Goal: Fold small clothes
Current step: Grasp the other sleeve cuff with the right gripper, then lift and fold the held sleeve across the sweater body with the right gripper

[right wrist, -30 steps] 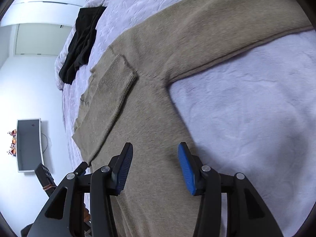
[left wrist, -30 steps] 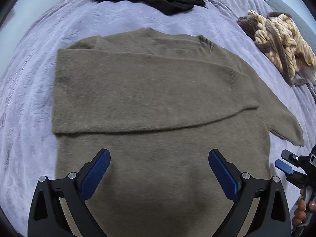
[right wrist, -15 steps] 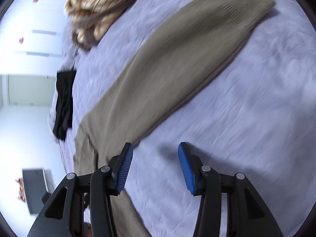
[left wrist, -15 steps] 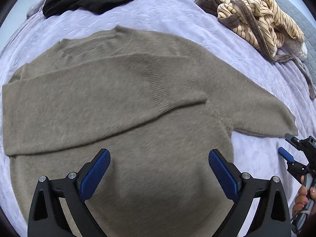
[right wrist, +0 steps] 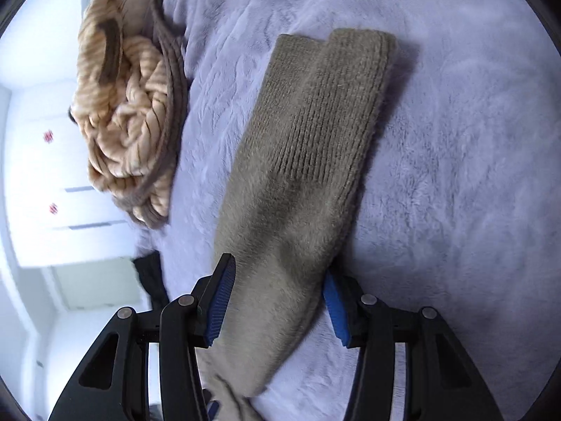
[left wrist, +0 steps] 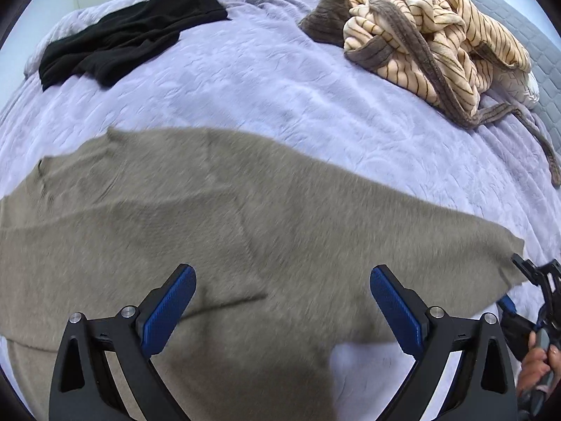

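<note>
Step in hand, by my read: the second-sleeve fold. The taupe sweater (left wrist: 217, 231) lies flat on the lavender bed (left wrist: 280, 80), filling the lower half of the left wrist view, with one sleeve (right wrist: 315, 147) stretched out toward 3 o'clock, its cuff end just by the right claw (left wrist: 519, 280) at the frame's edge.

In the right wrist view that sleeve runs from 6 o'clock up to the ribbed cuff near 12. The right claw (right wrist: 277, 301) straddles it partway along — jaws about half apart, blue pads either side of the fabric. The far pad is partly hidden behind the sleeve edge, so I can't tell if they press; looks to me like not yet a grip.

Left claw (left wrist: 280, 312) hangs wide apart over the sweater body, holding nothing.

Next move, prob.: right claw pinches the sleeve, lifts and carries it across the body toward 9 o'clock, w/ the left claw steadying the shoulder area so the knit doesn't drag.

Striped robe (left wrist: 431, 35) sits at 1 o'clock, black garment (left wrist: 122, 31) at 11 — both well apart from the sweater.
</note>
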Action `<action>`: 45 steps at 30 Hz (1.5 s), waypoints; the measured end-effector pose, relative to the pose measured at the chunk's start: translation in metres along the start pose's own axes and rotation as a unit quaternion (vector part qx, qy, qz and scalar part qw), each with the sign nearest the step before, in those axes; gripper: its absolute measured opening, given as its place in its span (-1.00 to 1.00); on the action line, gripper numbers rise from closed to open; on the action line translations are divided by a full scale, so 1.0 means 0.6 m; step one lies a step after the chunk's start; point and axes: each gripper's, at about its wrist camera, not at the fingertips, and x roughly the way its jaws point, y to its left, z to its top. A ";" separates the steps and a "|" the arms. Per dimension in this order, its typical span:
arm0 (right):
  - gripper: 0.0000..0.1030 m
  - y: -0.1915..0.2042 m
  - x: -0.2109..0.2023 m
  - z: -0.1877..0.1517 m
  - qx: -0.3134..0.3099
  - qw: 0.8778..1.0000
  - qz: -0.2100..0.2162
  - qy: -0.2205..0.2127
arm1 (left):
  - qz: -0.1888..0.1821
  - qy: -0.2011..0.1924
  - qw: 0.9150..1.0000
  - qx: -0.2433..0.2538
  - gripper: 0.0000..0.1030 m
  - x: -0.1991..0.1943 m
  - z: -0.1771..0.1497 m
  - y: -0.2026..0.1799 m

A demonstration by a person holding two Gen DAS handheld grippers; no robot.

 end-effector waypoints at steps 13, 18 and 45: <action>-0.81 0.091 0.031 -0.034 -0.026 0.982 0.163 0.092 | 0.016 0.027 0.998 0.050 0.94 0.024 -0.012 -0.012; -0.81 0.185 0.071 -0.082 -0.098 0.971 0.173 0.133 | 0.003 -0.010 1.000 0.027 0.94 -0.038 -0.012 0.056; -0.73 0.282 0.426 -0.749 -0.557 0.715 -0.070 0.416 | 0.089 0.016 0.988 -0.123 0.94 -0.104 -0.167 0.510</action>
